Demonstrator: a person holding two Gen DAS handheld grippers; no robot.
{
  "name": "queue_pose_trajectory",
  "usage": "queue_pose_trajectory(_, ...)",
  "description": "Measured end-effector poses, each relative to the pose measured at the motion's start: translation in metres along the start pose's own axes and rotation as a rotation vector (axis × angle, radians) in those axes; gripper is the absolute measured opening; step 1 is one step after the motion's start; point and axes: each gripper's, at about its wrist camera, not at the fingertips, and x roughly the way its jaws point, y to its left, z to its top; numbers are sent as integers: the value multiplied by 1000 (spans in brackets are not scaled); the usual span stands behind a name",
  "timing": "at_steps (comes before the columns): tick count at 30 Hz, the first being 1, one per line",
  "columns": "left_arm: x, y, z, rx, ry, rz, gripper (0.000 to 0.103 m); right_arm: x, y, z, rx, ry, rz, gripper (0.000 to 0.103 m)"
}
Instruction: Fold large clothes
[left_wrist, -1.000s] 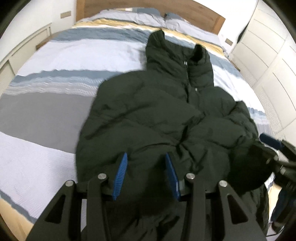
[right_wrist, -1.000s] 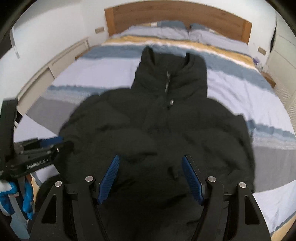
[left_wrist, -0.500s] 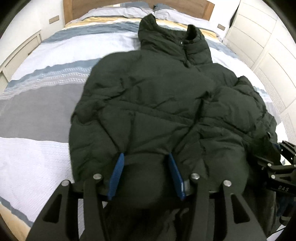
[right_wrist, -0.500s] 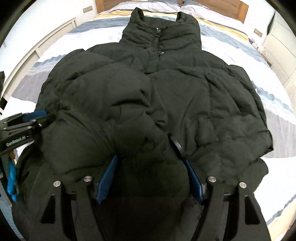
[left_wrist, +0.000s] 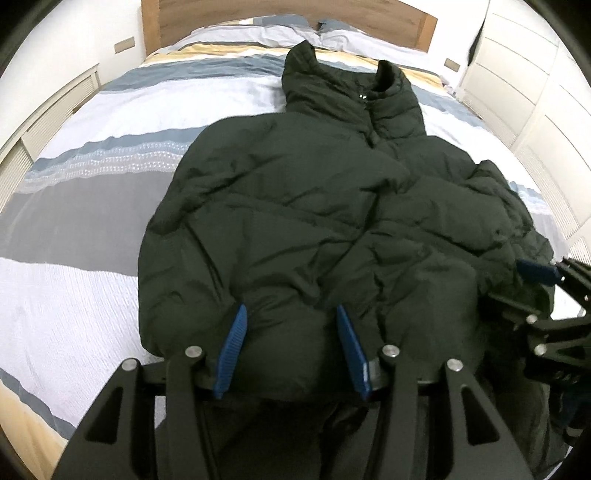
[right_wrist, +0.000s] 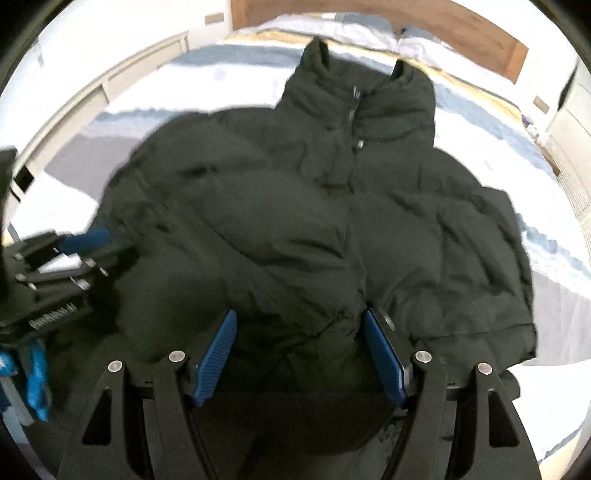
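A large dark green puffer jacket (left_wrist: 314, 206) lies front-up on the bed, collar toward the headboard; it also fills the right wrist view (right_wrist: 314, 221). My left gripper (left_wrist: 290, 312) is open with the jacket's bulging hem between its blue pads. My right gripper (right_wrist: 299, 317) is open, also with a bulge of hem between its pads. Each gripper shows in the other's view: the right gripper at the right edge (left_wrist: 546, 306), the left gripper at the left edge (right_wrist: 55, 266). Both sleeves seem folded in over the body.
The bed has a striped blue, grey, white and yellow cover (left_wrist: 92, 177), pillows and a wooden headboard (left_wrist: 258, 14). White wardrobe doors (left_wrist: 535, 74) stand on the right, a low white ledge (left_wrist: 48, 110) on the left.
Both grippers came down from above the jacket onto its hem, and the puffy fabric now bulges between the open pads. The cameras tilted up toward the headboard.
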Motion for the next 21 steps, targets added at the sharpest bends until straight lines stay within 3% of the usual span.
queue_pose_trajectory(21,18,-9,-3,-18,15,91,60,6,-15,-13,-134,20,73,69)
